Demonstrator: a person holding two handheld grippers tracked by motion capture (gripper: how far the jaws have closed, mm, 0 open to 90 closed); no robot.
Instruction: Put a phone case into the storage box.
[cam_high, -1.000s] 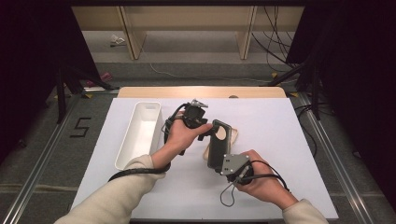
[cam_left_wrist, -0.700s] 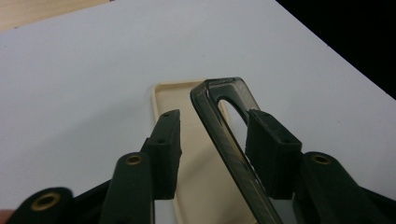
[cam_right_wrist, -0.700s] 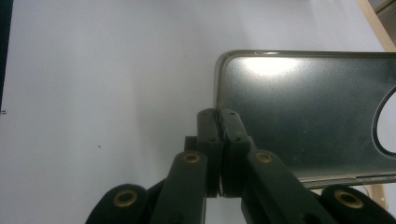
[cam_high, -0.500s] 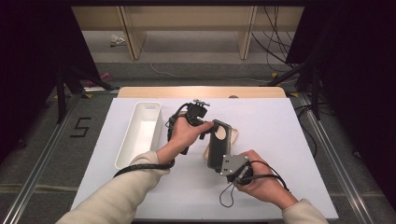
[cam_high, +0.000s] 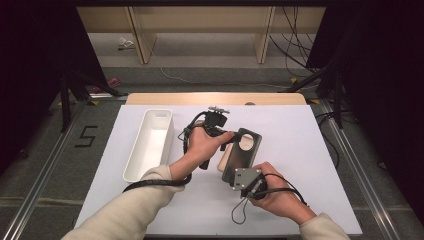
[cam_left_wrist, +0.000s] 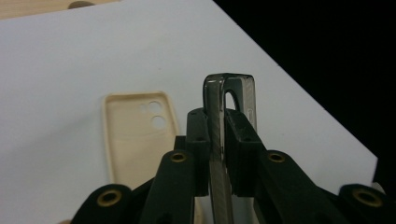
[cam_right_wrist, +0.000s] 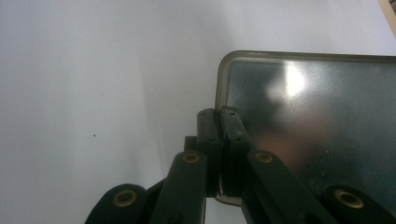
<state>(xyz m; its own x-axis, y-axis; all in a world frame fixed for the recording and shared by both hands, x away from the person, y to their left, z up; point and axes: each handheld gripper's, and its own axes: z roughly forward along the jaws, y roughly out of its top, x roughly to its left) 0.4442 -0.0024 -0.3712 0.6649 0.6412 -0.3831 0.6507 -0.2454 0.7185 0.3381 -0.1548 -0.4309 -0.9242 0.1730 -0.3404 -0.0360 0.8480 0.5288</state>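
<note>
We hold the smoky translucent soft-plastic phone case (cam_high: 241, 155) lifted over the white tabletop (cam_high: 300, 145), our left tongs (cam_left_wrist: 217, 140) having just closed on its edge and our right tongs (cam_right_wrist: 219, 140) clamped on its rim, above a beige phone case (cam_left_wrist: 135, 135).

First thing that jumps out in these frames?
The dark smoky phone case, held off the table mid-frame with both tools shut on it: left tool at its upper edge, right tool at its lower end. A beige phone case lies flat under it, and a white bin stands to the left.
</note>
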